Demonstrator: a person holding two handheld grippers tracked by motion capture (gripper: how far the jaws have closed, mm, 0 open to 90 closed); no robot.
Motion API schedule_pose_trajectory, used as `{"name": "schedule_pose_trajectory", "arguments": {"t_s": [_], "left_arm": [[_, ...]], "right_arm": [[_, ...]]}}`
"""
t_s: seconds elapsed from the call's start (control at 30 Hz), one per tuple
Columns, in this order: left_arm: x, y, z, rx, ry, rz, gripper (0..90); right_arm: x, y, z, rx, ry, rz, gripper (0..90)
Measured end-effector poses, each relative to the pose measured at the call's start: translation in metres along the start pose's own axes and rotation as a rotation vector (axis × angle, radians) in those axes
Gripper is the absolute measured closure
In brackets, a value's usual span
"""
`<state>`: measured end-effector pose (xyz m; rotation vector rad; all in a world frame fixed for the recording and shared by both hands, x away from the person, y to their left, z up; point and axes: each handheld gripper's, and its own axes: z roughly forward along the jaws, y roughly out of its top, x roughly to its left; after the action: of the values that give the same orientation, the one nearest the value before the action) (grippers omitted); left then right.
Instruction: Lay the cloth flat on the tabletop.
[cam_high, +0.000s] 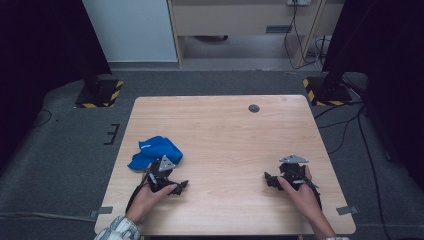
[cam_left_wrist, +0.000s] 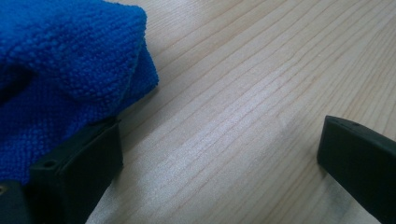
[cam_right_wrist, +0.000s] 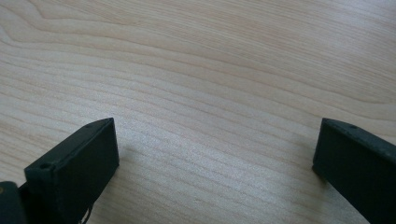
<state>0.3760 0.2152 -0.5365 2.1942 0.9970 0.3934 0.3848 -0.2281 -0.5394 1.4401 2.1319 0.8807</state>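
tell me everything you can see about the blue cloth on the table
The blue terry cloth is a small, nubby, looped-pile rag, crumpled into a loose heap with a pale tag or edge at its far side. It lies on the light wooden table near its left edge. The open left gripper sits right beside it, one black jaw against its fold, nothing clamped.

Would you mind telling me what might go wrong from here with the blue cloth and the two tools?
1. The left tool is open with bare wood between its jaws; the blue cloth lies just beside one jaw, so closing now would likely grab nothing.
2. The cloth is crumpled, so a pinch may catch only one loose layer and let the rest drag.
3. It sits near the table left edge and could be nudged off, while the open right tool rests far away.
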Motion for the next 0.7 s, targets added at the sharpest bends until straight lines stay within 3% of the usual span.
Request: {"name": "schedule_pose_trajectory", "arguments": {"t_s": [0.13,0.23,0.43,0.57,0.7], "left_arm": [[0.000,0.002,-0.002,0.002,-0.003,-0.006,3.6],[-0.002,0.004,-0.005,-0.030,-0.023,-0.024,4.1],[-0.007,0.010,-0.012,-0.085,-0.023,0.013,4.1],[-0.008,0.015,-0.021,-0.133,-0.002,0.018,4.2],[-0.009,0.018,-0.030,-0.137,0.027,0.007,4.5]], "right_arm": [[0.000,0.000,0.000,0.000,0.000,0.000,0.5],[0.000,0.000,0.000,0.001,0.002,-0.003,0.5],[0.000,-0.001,-0.001,0.000,0.004,-0.007,0.5],[0.000,-0.001,-0.001,-0.001,0.003,-0.009,0.5],[0.000,-0.001,-0.001,-0.001,0.003,-0.009,0.5]]}}
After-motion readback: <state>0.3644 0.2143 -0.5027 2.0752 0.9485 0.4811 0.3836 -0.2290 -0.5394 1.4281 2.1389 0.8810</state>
